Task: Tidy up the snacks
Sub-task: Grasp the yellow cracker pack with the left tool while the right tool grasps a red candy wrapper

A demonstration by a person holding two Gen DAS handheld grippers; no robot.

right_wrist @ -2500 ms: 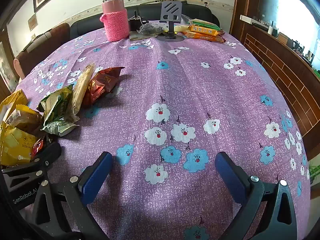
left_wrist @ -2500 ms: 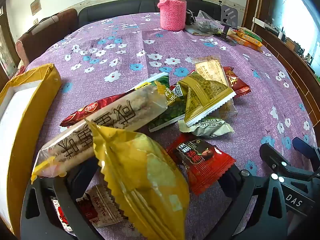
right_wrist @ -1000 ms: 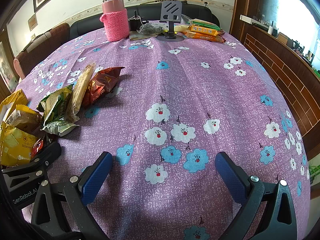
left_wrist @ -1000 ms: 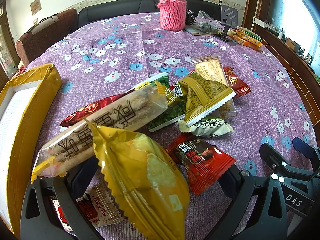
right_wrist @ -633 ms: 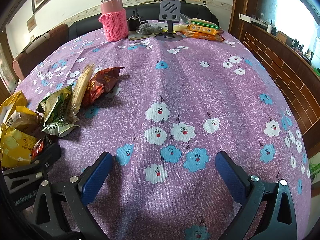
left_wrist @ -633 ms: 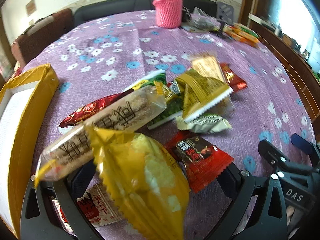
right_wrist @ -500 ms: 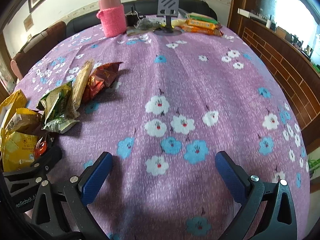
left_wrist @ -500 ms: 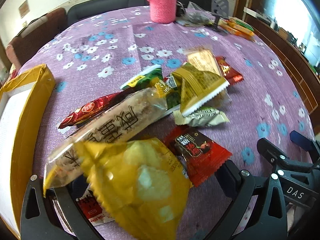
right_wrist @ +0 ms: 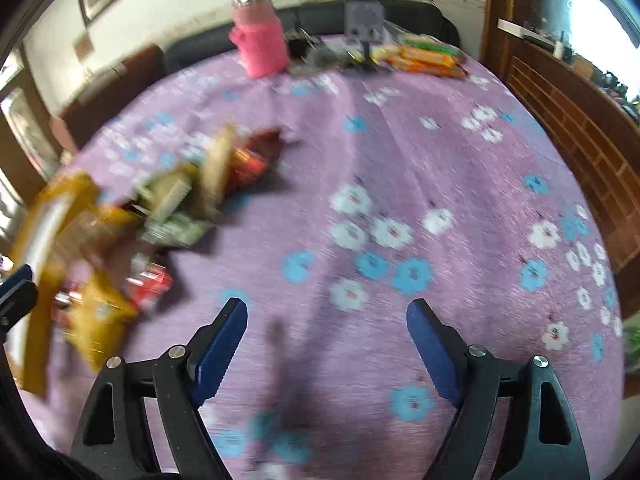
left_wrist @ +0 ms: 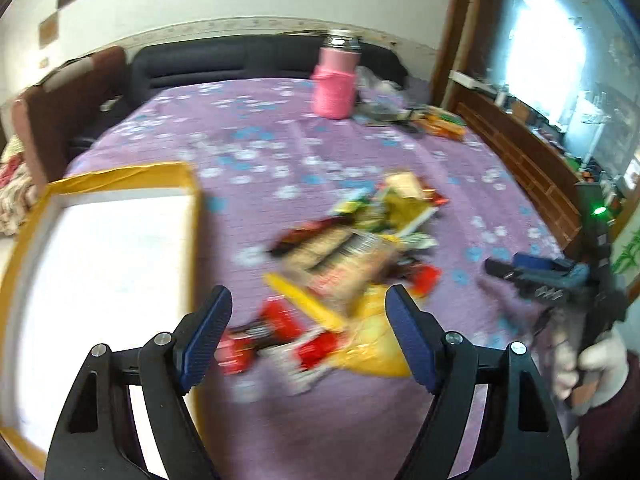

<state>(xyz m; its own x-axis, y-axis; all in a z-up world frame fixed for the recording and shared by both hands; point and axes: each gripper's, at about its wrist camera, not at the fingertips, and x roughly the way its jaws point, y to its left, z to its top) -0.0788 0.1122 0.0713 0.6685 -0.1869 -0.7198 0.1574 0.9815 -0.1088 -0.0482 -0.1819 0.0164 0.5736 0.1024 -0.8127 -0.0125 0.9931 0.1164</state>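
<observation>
A blurred pile of snack packets lies on the purple flowered tablecloth; it shows at the left in the right wrist view. A yellow packet and red packets lie nearest. My left gripper is open and empty, raised above the near end of the pile. A yellow box with a white inside lies to its left. My right gripper is open and empty above bare cloth; it also shows at the right in the left wrist view.
A pink flask stands at the far side of the table, with a phone stand and orange packets beside it. A dark sofa and a brown chair stand behind. A wooden ledge runs along the right.
Both grippers have risen and pulled back from the table, so both views are blurred. The snacks that lay right against my left gripper now lie below and ahead of it. Both stay open.
</observation>
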